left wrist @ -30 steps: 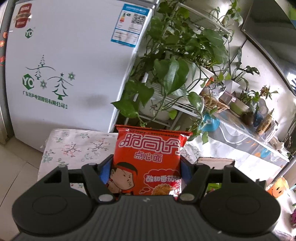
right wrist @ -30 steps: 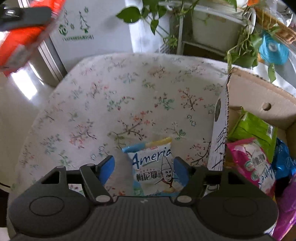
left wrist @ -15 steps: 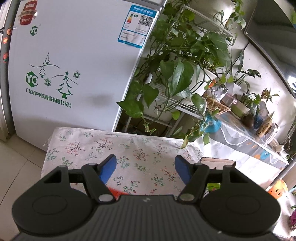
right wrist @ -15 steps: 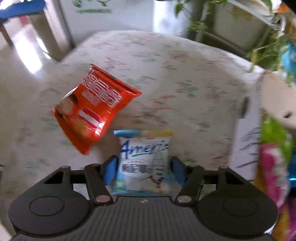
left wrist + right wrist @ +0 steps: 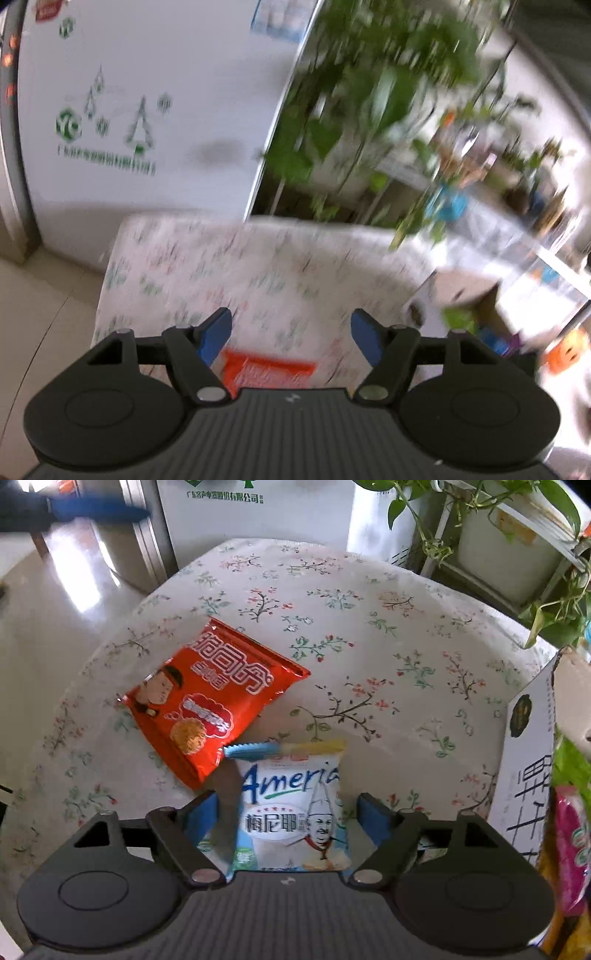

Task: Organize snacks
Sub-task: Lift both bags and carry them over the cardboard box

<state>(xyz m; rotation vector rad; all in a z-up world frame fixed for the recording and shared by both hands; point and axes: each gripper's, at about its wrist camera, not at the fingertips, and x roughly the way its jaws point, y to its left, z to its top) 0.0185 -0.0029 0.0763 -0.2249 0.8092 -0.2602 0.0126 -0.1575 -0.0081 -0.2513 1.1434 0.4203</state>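
A red snack packet (image 5: 210, 701) lies flat on the flowered tablecloth (image 5: 369, 609). Just right of it lies a white and blue packet (image 5: 295, 805), between the pads of my right gripper (image 5: 287, 818). Those jaws are opening, and a small gap shows on each side of the packet. In the blurred left wrist view my left gripper (image 5: 291, 334) hangs over the table with its jaws opening and nothing between them. The red packet (image 5: 269, 371) shows just below its fingers. A blue finger of the left gripper (image 5: 96, 507) crosses the top left of the right wrist view.
A cardboard box (image 5: 528, 775) stands at the table's right edge, holding a pink packet (image 5: 570, 849) and a green packet (image 5: 572, 760). Behind the table are a white fridge (image 5: 147, 110) and a rack of potted plants (image 5: 388, 92). Tiled floor lies to the left.
The left gripper let go of the red packet, which dropped onto the table, and then sank lower. The right gripper carried the white packet left beside it and opened its jaws.
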